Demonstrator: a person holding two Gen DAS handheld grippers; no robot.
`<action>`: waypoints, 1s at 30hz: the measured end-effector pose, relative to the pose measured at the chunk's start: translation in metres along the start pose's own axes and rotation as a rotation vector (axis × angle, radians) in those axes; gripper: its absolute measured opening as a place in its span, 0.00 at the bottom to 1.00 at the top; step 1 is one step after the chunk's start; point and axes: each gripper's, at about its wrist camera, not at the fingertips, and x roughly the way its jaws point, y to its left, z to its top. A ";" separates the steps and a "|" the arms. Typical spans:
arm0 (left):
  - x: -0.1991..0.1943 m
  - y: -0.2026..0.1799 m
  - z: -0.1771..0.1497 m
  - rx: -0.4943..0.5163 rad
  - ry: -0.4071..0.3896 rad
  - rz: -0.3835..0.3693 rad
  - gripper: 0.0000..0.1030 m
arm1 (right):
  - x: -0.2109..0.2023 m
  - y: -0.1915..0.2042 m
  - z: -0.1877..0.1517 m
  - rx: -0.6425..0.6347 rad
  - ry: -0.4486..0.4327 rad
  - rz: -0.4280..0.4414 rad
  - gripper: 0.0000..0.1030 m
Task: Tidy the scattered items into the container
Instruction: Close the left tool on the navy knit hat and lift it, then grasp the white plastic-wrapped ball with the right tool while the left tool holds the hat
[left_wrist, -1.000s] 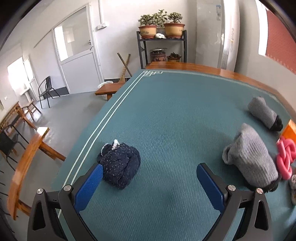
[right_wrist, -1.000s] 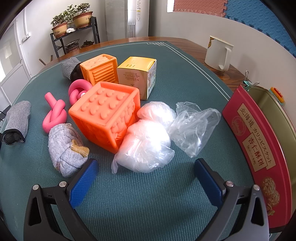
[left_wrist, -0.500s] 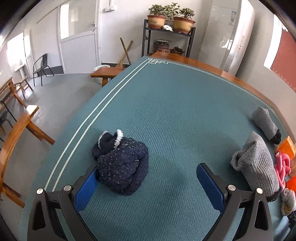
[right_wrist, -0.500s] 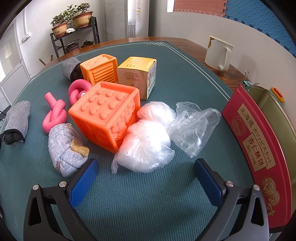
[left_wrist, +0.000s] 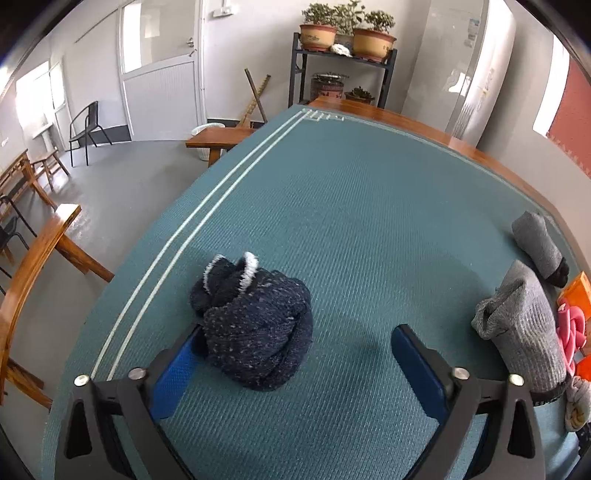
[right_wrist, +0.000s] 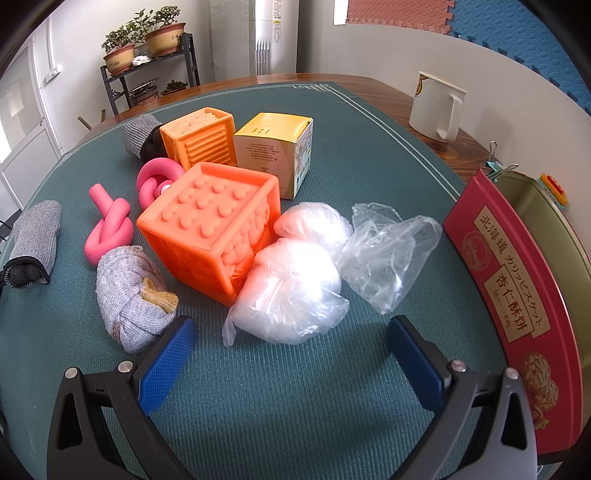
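My left gripper (left_wrist: 295, 345) is open around a dark navy knitted sock bundle (left_wrist: 255, 326) that lies on the green mat, against the left finger. Two grey sock rolls (left_wrist: 524, 326) (left_wrist: 537, 242) lie to its right. My right gripper (right_wrist: 291, 332) is open and empty, just in front of white plastic bags (right_wrist: 295, 288). Behind them stand a large orange cube (right_wrist: 214, 225), a smaller orange cube (right_wrist: 201, 136), a yellow box (right_wrist: 275, 147), pink foam knots (right_wrist: 109, 227) and a grey sock bundle (right_wrist: 129, 295). The red tin container (right_wrist: 517, 288) stands open at the right.
A white mug (right_wrist: 437, 107) stands on the wooden table edge at the back right. Binder clips (right_wrist: 498, 168) sit by the tin. The mat's left edge (left_wrist: 162, 258) drops to the floor, with wooden benches and a plant shelf beyond.
My left gripper has moved forward and left, so the navy sock bundle now sits between its fingers. The right gripper and its scene have not moved.
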 end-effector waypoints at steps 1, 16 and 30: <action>-0.002 0.001 0.000 -0.004 -0.007 0.005 0.70 | 0.000 0.000 0.000 0.000 0.000 0.000 1.00; -0.029 -0.019 -0.004 0.093 -0.081 -0.128 0.43 | -0.007 -0.016 0.001 0.071 -0.041 0.077 1.00; -0.064 -0.068 -0.021 0.235 -0.088 -0.322 0.44 | -0.013 -0.043 0.002 0.221 -0.097 0.147 0.91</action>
